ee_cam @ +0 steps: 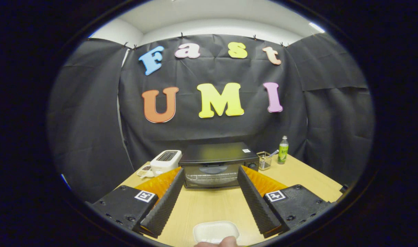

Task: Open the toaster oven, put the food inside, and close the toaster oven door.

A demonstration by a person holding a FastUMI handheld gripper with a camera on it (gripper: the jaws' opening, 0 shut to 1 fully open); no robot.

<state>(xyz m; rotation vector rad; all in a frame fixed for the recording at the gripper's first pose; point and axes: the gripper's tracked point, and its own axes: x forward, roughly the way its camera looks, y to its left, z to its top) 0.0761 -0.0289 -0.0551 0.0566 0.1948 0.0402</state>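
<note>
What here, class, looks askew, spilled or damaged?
Nothing stands out. The toaster oven sits square with its door shut, the bottle stands upright, and the white tray lies flat between the open fingers.

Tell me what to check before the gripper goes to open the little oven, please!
1. Toaster oven door shut, ready to be pulled open: ok.
2. Gripper fingers open with nothing between them: ok.
3. Bare table between the fingers and the oven, with nothing in the way: ok.
4. Oven lined up straight ahead of the fingers: ok.
5. White tray near at hand, with a fingertip on its edge: ok.
6. Food on the tray: cannot tell.
</note>
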